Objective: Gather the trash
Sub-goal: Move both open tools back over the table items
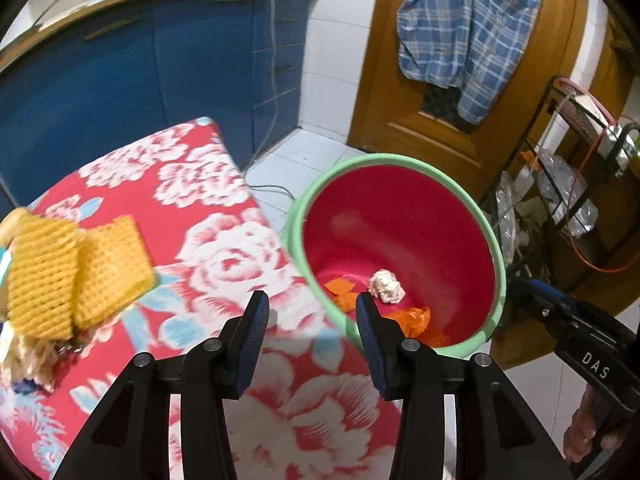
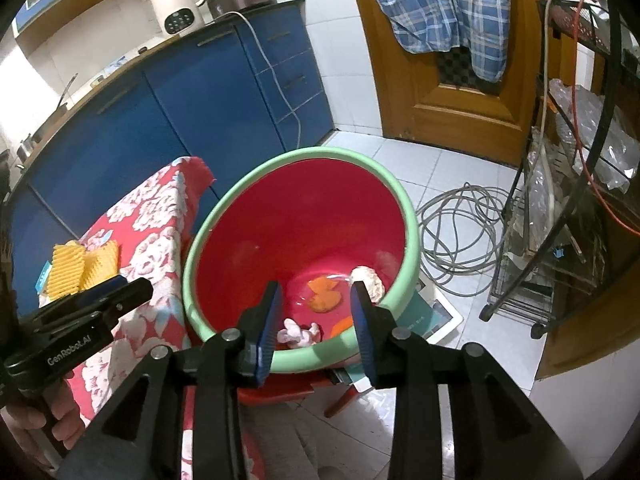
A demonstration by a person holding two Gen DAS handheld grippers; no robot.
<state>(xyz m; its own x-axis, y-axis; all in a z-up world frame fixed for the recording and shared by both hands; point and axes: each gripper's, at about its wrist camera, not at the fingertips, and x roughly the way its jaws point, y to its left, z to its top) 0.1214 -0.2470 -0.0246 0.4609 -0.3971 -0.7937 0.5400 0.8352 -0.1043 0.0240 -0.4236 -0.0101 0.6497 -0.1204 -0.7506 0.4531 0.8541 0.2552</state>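
Note:
A red bin with a green rim [image 1: 384, 159] [image 2: 316, 154] stands beside the table with the red floral cloth [image 1: 208, 220] [image 2: 160, 216]. In it lie a crumpled white paper ball [image 1: 386, 286] [image 2: 370, 280] and orange scraps [image 1: 340, 290] [image 2: 324, 294]. My right gripper [image 2: 316, 300] hangs open over the bin, with a pinkish-white wad [image 2: 298, 334] loose just below its jaws. My left gripper [image 1: 312, 304] [image 2: 124, 286] is open and empty above the table's edge next to the bin. Yellow foam netting [image 1: 72, 276] [image 2: 82, 270] lies on the table, left of it.
Blue cabinets [image 2: 180, 112] line the back, with a white kettle [image 2: 176, 4] on top. A wooden door [image 2: 440, 92] has a plaid shirt hung on it. A coiled grey cable [image 2: 460, 232] lies on the floor tiles by a black wire rack [image 2: 560, 200].

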